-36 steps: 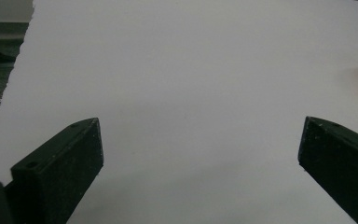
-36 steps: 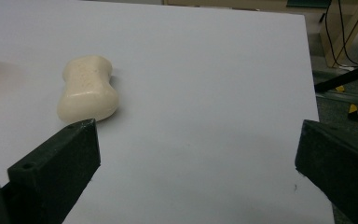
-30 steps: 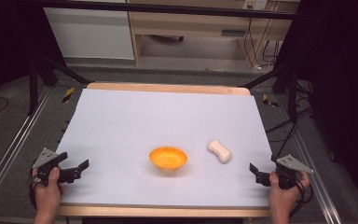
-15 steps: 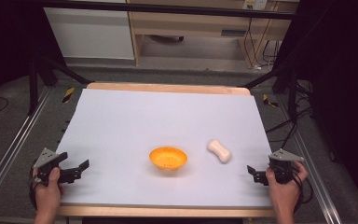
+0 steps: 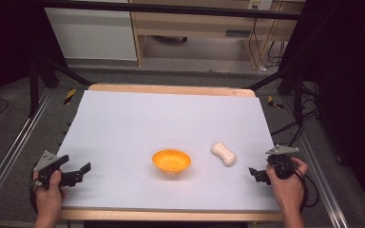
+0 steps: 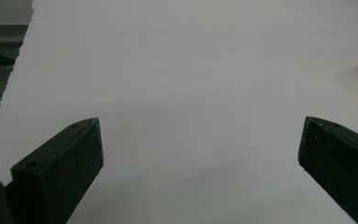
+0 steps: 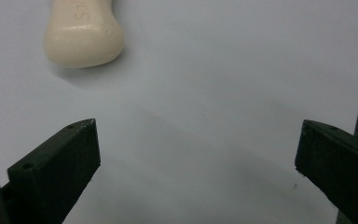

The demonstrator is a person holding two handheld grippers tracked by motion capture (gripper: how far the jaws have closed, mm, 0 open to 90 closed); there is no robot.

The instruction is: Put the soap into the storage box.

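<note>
Both grippers (image 5: 80,172) (image 5: 256,174) low, jaws wide

Each hand-held gripper, left gripper (image 5: 76,172) and right gripper (image 5: 256,174), has a black body carrying two flat, wedge-shaped black jaws with small round holes near their tips. A grey three-cornered plate tops each unit. A black cable trails from each. Forearms are bare, without sleeves.

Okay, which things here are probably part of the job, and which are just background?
Likely in play: orange bowl; cream soap bar; left gripper and right gripper, both open.

Background: white table sheet; wooden furniture behind; floor cables.
</note>
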